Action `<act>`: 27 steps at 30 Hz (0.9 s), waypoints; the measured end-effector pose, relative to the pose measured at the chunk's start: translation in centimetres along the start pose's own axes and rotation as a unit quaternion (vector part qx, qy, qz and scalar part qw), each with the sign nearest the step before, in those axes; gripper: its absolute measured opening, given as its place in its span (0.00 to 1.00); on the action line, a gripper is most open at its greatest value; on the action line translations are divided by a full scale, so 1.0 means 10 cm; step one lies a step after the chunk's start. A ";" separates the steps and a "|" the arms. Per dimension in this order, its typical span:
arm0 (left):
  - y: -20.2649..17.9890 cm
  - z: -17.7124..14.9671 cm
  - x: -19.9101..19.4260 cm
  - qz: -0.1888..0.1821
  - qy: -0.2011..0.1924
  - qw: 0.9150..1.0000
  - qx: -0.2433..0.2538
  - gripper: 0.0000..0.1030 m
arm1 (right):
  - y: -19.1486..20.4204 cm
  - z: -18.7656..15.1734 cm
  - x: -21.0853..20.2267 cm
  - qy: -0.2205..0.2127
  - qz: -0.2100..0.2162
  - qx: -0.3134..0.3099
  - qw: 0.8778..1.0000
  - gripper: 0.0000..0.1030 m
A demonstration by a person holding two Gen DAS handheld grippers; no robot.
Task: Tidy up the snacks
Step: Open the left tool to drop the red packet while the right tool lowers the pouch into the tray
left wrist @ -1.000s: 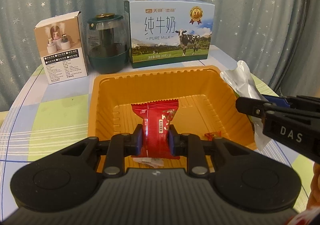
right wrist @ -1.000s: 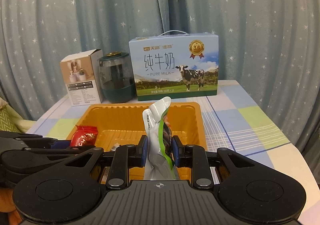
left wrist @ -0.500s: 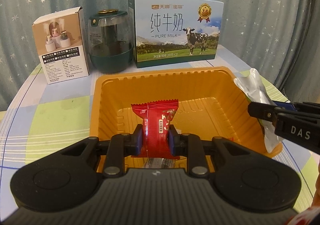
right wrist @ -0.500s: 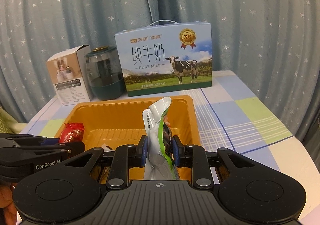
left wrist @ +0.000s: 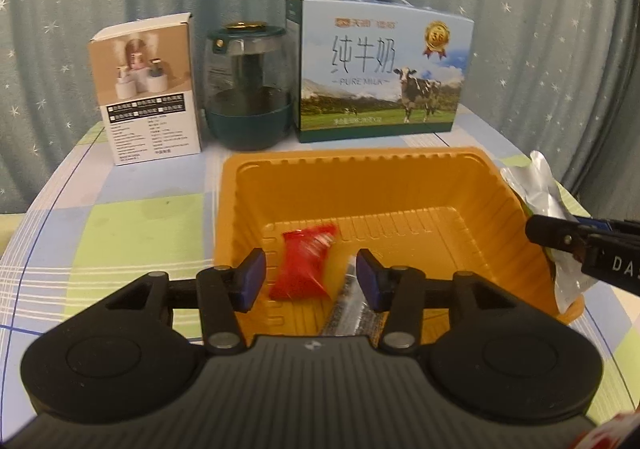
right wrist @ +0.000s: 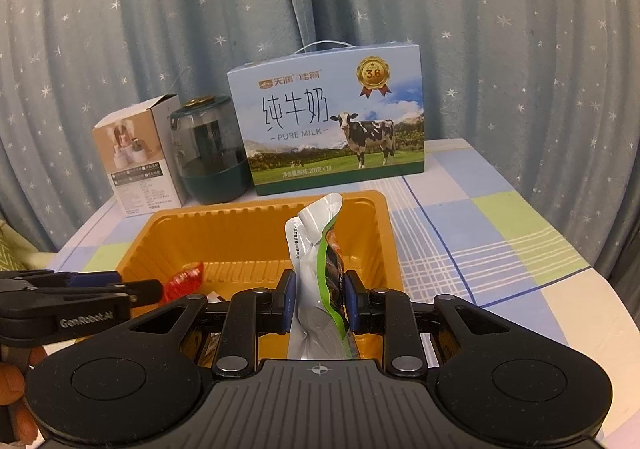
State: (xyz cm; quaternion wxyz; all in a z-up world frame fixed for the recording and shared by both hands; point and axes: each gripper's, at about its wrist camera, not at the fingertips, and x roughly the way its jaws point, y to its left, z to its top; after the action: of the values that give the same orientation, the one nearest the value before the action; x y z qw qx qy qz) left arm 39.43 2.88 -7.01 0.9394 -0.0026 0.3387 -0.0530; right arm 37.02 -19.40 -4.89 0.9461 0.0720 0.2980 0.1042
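Observation:
In the left wrist view an orange tray lies on the checked tablecloth. My left gripper hangs over the tray's near end, its jaws opening. A red snack packet, blurred, is loose between the pads and touches neither. A dark wrapped snack lies in the tray by the right pad. My right gripper is shut on a silver and green pouch, held upright over the orange tray. The red snack packet shows beside the left gripper's fingers.
At the table's back stand a small white carton, a dark green glass jar and a blue milk box. A starred curtain hangs behind. The right gripper's fingers with the pouch hover at the tray's right rim.
The left gripper's jaws have parted and let go of the red packet, which now drops blurred toward the tray floor. The right gripper still holds the pouch.

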 end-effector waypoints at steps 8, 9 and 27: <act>0.00 0.02 -0.05 0.001 -0.008 1.000 0.002 0.51 | 0.01 0.00 0.03 -0.001 0.011 0.007 1.000 0.25; -0.02 0.00 -0.05 0.000 -0.007 1.000 0.005 0.51 | 0.01 0.00 0.04 -0.002 0.012 0.007 1.000 0.25; -0.03 -0.07 0.00 0.001 0.004 1.000 0.013 0.56 | -0.12 0.03 0.12 -0.023 0.043 0.056 0.997 0.46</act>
State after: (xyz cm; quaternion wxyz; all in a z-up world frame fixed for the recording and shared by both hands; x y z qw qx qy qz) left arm 38.97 2.61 -7.50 0.9379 0.0102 0.3420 -0.0566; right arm 38.35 -20.34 -5.52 0.9420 0.1401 0.2778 0.1258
